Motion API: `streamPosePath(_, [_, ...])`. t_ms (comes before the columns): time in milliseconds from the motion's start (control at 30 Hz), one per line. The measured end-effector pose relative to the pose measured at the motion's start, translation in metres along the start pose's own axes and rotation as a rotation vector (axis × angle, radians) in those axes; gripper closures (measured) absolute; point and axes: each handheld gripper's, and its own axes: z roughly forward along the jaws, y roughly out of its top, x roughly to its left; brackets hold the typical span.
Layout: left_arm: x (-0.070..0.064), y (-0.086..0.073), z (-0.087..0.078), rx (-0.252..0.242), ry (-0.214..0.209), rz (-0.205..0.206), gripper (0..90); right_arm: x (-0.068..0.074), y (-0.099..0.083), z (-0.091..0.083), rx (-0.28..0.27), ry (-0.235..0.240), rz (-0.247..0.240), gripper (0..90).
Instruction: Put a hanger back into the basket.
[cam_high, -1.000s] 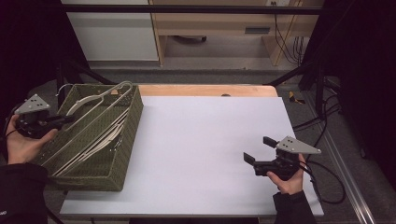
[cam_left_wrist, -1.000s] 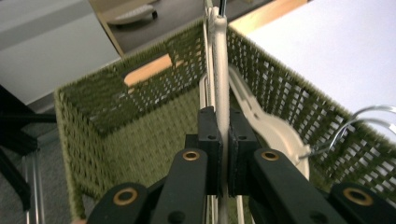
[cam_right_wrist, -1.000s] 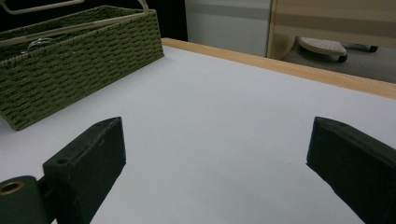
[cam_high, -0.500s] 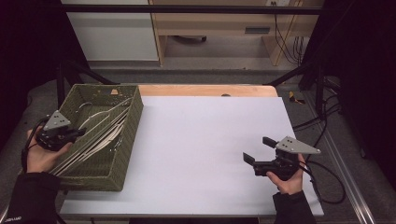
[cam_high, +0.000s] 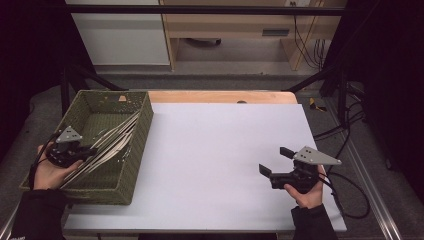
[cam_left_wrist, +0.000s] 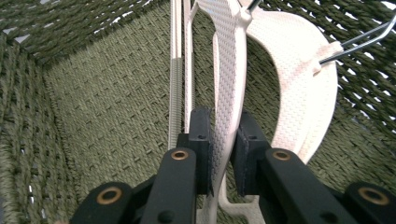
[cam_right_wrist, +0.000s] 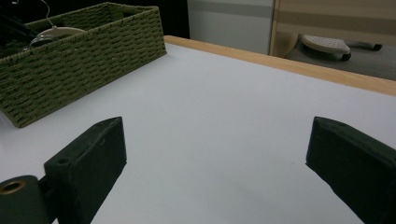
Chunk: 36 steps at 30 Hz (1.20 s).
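Black jaws of my left gripper (cam_left_wrist: 220, 154) are pinched on a white hanger (cam_left_wrist: 229, 84), w/ the textured strip squeezed flat between both pads, no gap either side. Beyond the jaws in the left gripper view the hanger runs up and away, a wider curved white piece beside it w/ a wire hook (cam_left_wrist: 362, 39) poking out toward the basket wall. Woven green floor sits under all of it.

High view: left gripper (cam_high: 82, 149) is over the near-left part of the basket (cam_high: 107, 182), my hand under it at the basket's left rim. Hangers (cam_high: 112, 142) lie as a bundle on a slant inside, from the near-left corner toward the far-right wall. Can't tell how many are in the bundle.

Right gripper (cam_high: 275, 161) is well apart from that, low over the near-right part of the table (cam_high: 215, 145), jaws spread wide w/ nothing between them. Right gripper view shows both pads (cam_right_wrist: 91, 154) far apart w/ bare white tabletop between, the basket off at far left w/ a hanger top peeking above its rim.

Farther back, a wooden strip (cam_high: 220, 96) edges the table's far side, then floor and a white cabinet (cam_high: 117, 32).
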Motion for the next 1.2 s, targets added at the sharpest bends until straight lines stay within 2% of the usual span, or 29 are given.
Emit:
streamPosePath(33, [-0.002,0.001,-0.001,-0.015,-0.014,-0.017,78.1,0.000,0.000,0.000,0.000,0.000,0.000,5.8])
streamPosePath(200, [-0.008,0.011,-0.018,-0.116,-0.059,-0.020,71.0,0.001,0.000,0.000,-0.001,-0.001,0.005,5.8])
streamPosePath(333, [-0.014,0.021,-0.034,-0.196,-0.075,-0.039,65.6,0.001,0.001,0.000,-0.004,-0.003,0.007,5.8])
streamPosePath(367, [-0.017,0.024,-0.038,-0.224,-0.063,-0.045,64.2,0.001,0.001,0.000,-0.006,-0.002,0.008,5.8])
streamPosePath(433, [-0.023,0.029,-0.045,-0.271,-0.066,-0.061,60.0,0.001,0.001,0.000,-0.007,-0.001,0.006,5.8])
streamPosePath(500, [-0.031,0.034,-0.050,-0.339,-0.078,-0.082,52.9,0.001,0.001,-0.001,-0.008,0.000,0.003,5.7])
streamPosePath(600, [-0.043,0.041,-0.057,-0.408,-0.092,-0.088,40.4,0.001,0.002,-0.003,-0.014,-0.002,0.008,5.5])
streamPosePath(633, [-0.048,0.044,-0.059,-0.428,-0.109,-0.086,37.9,0.001,0.002,-0.003,-0.017,-0.002,0.006,5.4])
streamPosePath(700, [-0.058,0.049,-0.061,-0.455,-0.153,-0.081,33.6,0.001,0.002,-0.004,-0.018,0.002,0.004,5.2])
streamPosePath(800, [-0.075,0.054,-0.062,-0.490,-0.190,-0.061,27.6,0.001,0.003,-0.005,-0.023,0.000,0.004,4.9])
streamPosePath(900, [-0.093,0.059,-0.057,-0.515,-0.231,-0.062,20.9,0.001,0.003,-0.006,-0.027,-0.004,0.005,4.7])
streamPosePath(1067, [-0.119,0.064,-0.046,-0.522,-0.271,-0.054,14.2,0.000,0.003,-0.008,-0.038,-0.007,0.003,4.4])
streamPosePath(1200, [-0.132,0.067,-0.034,-0.517,-0.291,-0.054,10.4,0.000,0.003,-0.009,-0.040,-0.006,0.005,4.3])
